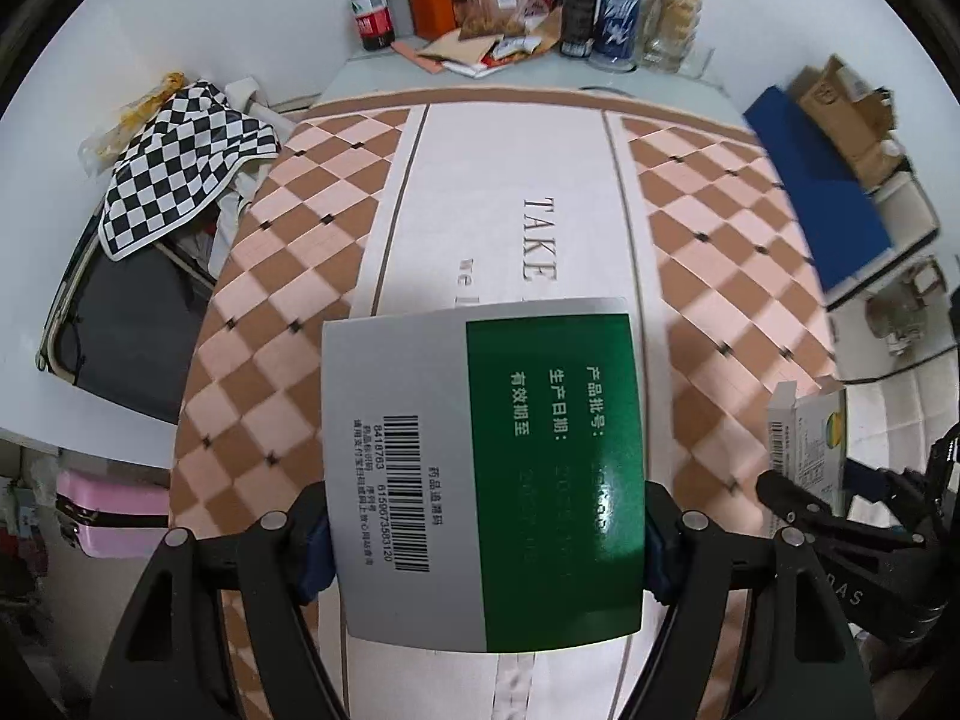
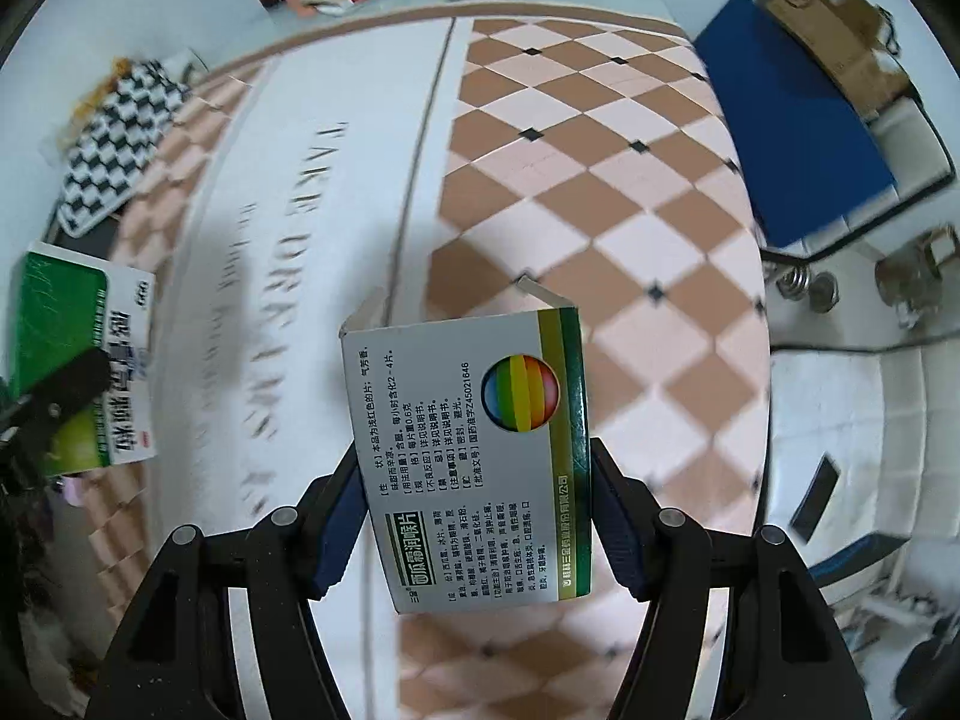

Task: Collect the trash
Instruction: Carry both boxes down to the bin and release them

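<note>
Scene: two hand-held grippers hang over a table covered with a diamond-patterned cloth (image 1: 312,192) in tan and pink, with a white band carrying printed lettering down its middle. All places below are given relative to this cloth.

Left gripper (image 1: 486,546): its jaws stand partly apart, and the blue pads press on both sides of a green and grey medicine box (image 1: 480,468) with a barcode. The box is held above the white band, clear of the cloth.

Right gripper (image 2: 480,534): its jaws are also partly apart, clamped on the two long edges of a grey medicine box with a rainbow circle (image 2: 474,456). The flap at the box's far end is open. It is held above the cloth where the white band meets the diamond pattern.

Progress: both boxes are picked up and neither rests on the cloth. The cloth itself shows no other loose trash in either view.

Left to do: I judge both boxes are yet to be dropped into a bin; no bin is plainly visible.

Beyond the cloth's far edge: a cluster of bottles (image 1: 612,6), snack packets and paper. Whether any of it counts as trash I cannot tell.

Beside the cloth: a checkered fabric (image 1: 180,162) on one side, a blue panel (image 1: 822,192) on the other.
</note>
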